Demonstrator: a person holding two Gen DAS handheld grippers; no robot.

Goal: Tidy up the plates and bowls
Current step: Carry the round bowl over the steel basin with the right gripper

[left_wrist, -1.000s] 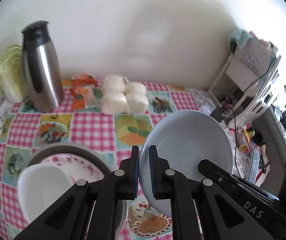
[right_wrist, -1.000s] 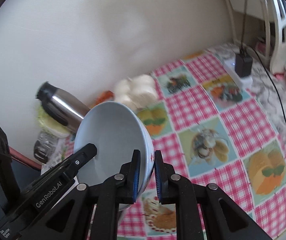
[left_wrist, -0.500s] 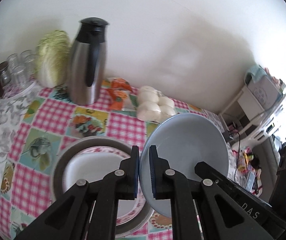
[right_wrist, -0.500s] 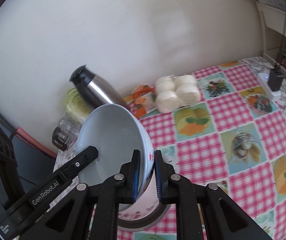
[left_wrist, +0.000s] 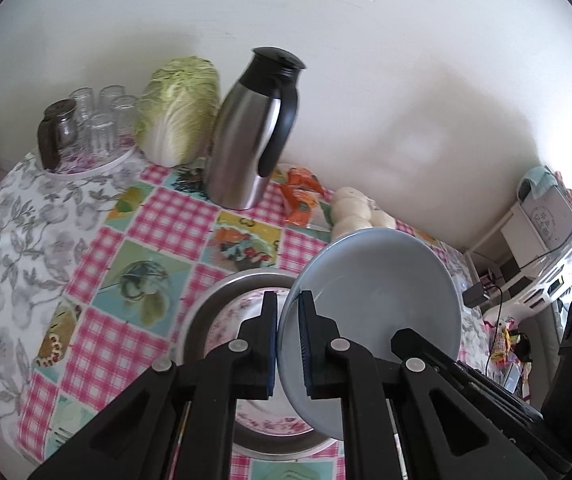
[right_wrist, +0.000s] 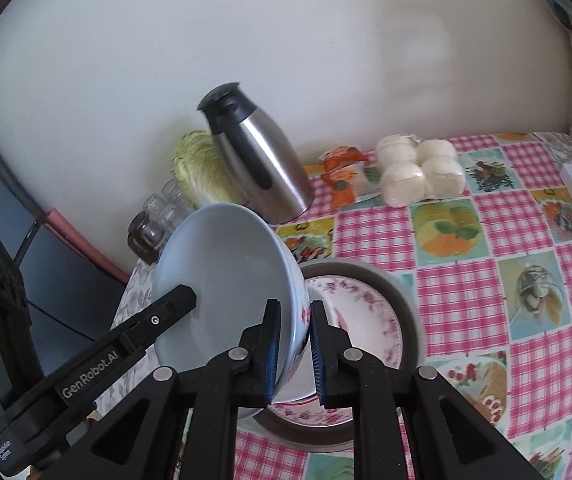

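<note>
Both sets of jaws pinch the same pale blue bowl point(left_wrist: 374, 304) by its rim, one on each side. The left gripper point(left_wrist: 287, 344) clamps the rim's left edge, its blue pads pressed against the thin wall. The right gripper point(right_wrist: 292, 354) bites the opposite edge, where a red flower pattern shows on the bowl's outside. The bowl is held tilted in the air, its hollow facing the wall.

Directly beneath it sits a floral plate point(right_wrist: 366, 320) with pink blossoms round its border, resting inside a wide grey metal basin point(right_wrist: 402, 304) on the bench point(right_wrist: 466, 300), which wears a pink checked cloth printed with food pictures.

Farther back, against the wall, stands a steel thermos jug point(left_wrist: 245, 136) with a black lid and handle. To its left lies a napa cabbage point(left_wrist: 177, 116), then a round tray of drinking glasses point(left_wrist: 97, 120). To the jug's right lie an orange snack packet point(right_wrist: 342, 172) and a bag of white steamed buns point(right_wrist: 418, 168).
</note>
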